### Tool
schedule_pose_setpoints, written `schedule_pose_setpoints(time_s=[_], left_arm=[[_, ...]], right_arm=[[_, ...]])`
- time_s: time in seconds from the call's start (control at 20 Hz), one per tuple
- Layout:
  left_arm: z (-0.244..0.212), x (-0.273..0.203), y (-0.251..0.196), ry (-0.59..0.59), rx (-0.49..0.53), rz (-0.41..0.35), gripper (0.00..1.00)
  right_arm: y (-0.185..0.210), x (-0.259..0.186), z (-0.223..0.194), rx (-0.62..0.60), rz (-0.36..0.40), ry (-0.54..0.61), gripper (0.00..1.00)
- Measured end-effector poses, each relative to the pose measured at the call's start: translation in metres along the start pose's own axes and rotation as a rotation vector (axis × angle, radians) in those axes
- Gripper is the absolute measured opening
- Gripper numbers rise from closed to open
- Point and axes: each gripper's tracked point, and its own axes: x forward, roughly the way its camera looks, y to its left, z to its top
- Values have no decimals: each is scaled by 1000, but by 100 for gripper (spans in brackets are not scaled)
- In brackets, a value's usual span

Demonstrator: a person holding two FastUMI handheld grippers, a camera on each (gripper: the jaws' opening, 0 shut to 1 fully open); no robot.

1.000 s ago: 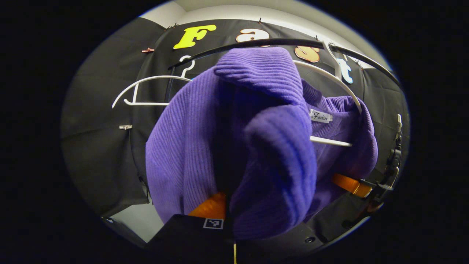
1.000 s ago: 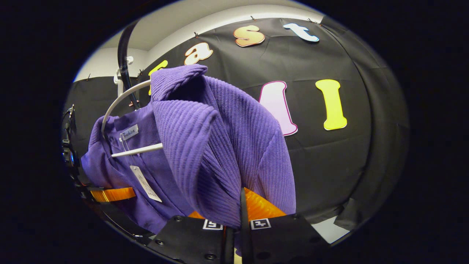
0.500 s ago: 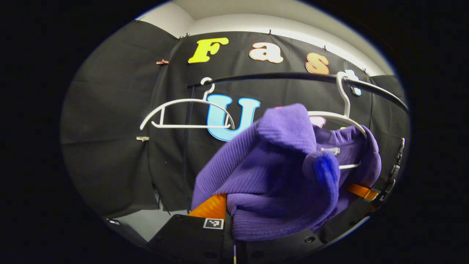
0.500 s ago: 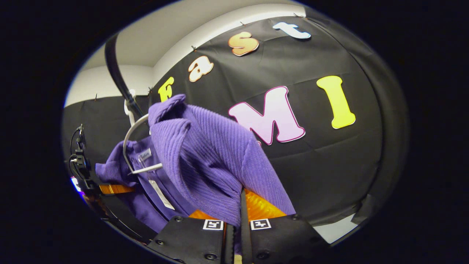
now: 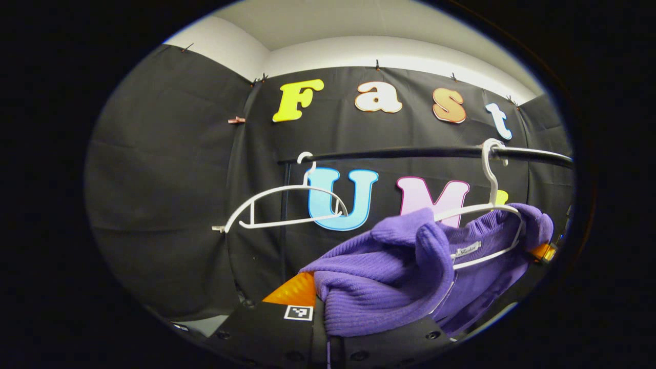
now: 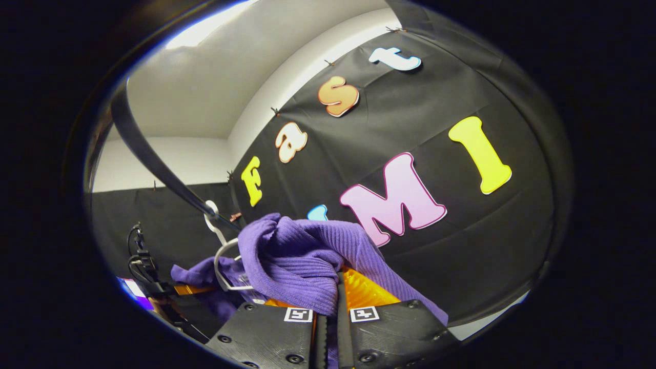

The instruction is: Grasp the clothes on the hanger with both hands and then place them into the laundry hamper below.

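Note:
A purple ribbed sweater (image 5: 389,279) droops below the black rail (image 5: 410,152), its collar still around a white hanger (image 5: 474,208) hooked on that rail. My left gripper (image 5: 320,305) is shut on a bunched fold of the sweater at the bottom of the left gripper view. The other gripper (image 5: 543,252) holds the far shoulder at the right edge. In the right gripper view my right gripper (image 6: 335,289) is shut on the sweater (image 6: 302,261), which humps up in front of it. The hanger (image 6: 223,256) and the left gripper (image 6: 169,292) lie to its left.
An empty white hanger (image 5: 287,205) hangs further left on the rail. In the right gripper view the rail (image 6: 154,159) slants overhead to the upper left. The black cloth wall stands close behind, with white wall and ceiling above it.
Both grippers have come down and away from the rail with the sweater held. The sweater has sunk low in both views and slackened into a heap, and more wall shows above it.

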Motion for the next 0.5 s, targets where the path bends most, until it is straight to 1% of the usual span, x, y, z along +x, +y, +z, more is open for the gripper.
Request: schedule_pose_setpoints(time_s=[0.1, 0.25, 0.3, 0.35, 0.45, 0.5], left_arm=[[13, 5, 7, -33, 11, 7, 7], [26, 14, 18, -63, 6, 25, 7], [30, 19, 19, -71, 3, 26, 7], [35, 23, 21, -82, 4, 27, 7], [38, 32, 28, -93, 31, 25, 7], [37, 38, 34, -100, 47, 27, 7]], right_arm=[[-2, 2, 10, 20, -4, -34, 12], [-6, 6, 29, 42, -21, -81, 12], [-5, 7, 38, 42, -23, -108, 17], [-8, 9, 50, 34, -35, -148, 12], [-17, 15, 64, 30, -68, -199, 12], [-26, 20, 65, 42, -99, -206, 12]])
